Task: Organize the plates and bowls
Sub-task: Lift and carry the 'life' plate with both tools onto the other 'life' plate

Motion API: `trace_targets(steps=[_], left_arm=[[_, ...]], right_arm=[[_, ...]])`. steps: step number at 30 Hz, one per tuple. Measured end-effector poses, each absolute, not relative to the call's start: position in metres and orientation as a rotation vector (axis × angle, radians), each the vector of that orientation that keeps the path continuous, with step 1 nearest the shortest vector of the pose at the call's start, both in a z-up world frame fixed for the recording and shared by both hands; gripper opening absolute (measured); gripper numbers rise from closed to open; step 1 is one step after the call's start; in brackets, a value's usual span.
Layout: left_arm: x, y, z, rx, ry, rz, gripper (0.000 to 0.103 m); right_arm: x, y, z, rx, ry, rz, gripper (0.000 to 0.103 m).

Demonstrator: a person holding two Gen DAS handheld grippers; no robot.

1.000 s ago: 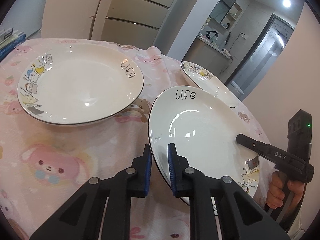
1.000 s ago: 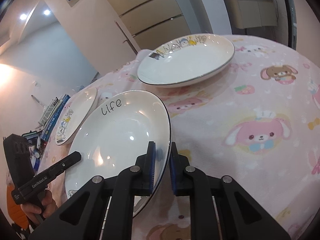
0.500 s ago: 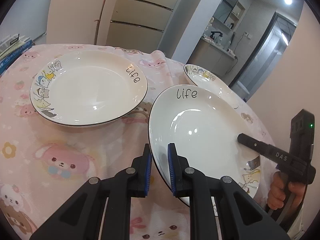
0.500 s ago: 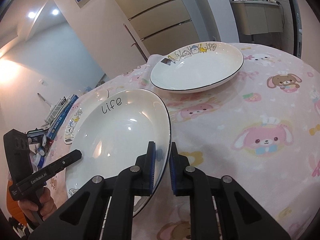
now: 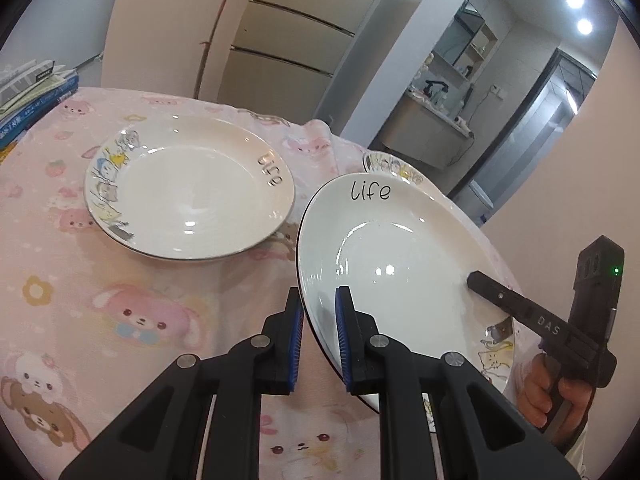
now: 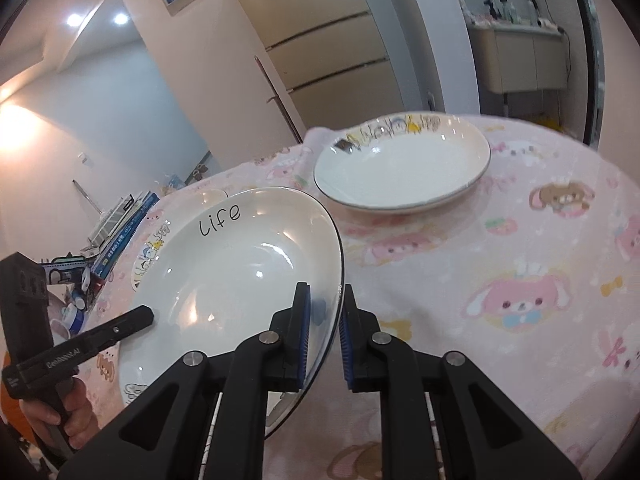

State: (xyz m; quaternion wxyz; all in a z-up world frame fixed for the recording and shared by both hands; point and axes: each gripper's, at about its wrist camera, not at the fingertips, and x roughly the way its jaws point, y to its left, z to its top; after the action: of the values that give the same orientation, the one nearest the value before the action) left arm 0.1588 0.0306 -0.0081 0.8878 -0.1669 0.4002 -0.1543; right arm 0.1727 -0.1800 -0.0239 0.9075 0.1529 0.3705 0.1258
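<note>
Above the pink tablecloth (image 5: 120, 312), the "life" plate (image 5: 400, 264) is rising higher than a second ago. Left gripper (image 5: 318, 332) and right gripper (image 6: 323, 330) are each pinching opposite rims, jaws nearly closed.

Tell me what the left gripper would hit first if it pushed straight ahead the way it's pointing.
Nothing new: the left gripper already clamps the rim of the held plate; beyond it, probably the pink tablecloth.

In the left wrist view the lifted plate (image 5: 400, 264) hid most of the far plate (image 5: 394, 168), leaving only a decorated sliver of rim. The books (image 5: 28, 96) at far left were cut by the edge. Small items on the distant counter (image 5: 436, 100) could not be told apart.
</note>
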Motion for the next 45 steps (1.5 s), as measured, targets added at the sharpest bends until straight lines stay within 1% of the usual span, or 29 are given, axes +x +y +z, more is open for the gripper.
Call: trace_targets(steps=[11,18,21,24,29,35,45], left_arm=[[0.155,0.080,0.035,-0.427,0.761,-0.274,0.017],[0.169,0.122,0.049,-0.432,0.699,-0.173,0.017],[0.183,0.150,0.043,-0.463,0.706,-0.131,0.017],[0.196,0.173,0.030,-0.496,0.718,-0.090,0.017],[0.214,0.193,0.004,-0.486,0.745,-0.049,0.017],[0.229,0.191,-0.022,-0.465,0.798,-0.052,0.017],[0.234,0.188,-0.035,-0.445,0.824,-0.059,0.017]], right_arm=[[0.184,-0.137,0.035,0.252,0.687,0.317,0.014],[0.216,-0.086,0.048,0.223,0.656,0.375,0.014],[0.237,-0.065,0.043,0.248,0.679,0.419,0.014],[0.259,-0.047,0.030,0.296,0.740,0.473,0.015],[0.279,-0.018,0.002,0.266,0.788,0.471,0.015],[0.294,-0.016,-0.030,0.299,0.859,0.464,0.015],[0.302,-0.014,-0.042,0.244,0.869,0.439,0.015]])
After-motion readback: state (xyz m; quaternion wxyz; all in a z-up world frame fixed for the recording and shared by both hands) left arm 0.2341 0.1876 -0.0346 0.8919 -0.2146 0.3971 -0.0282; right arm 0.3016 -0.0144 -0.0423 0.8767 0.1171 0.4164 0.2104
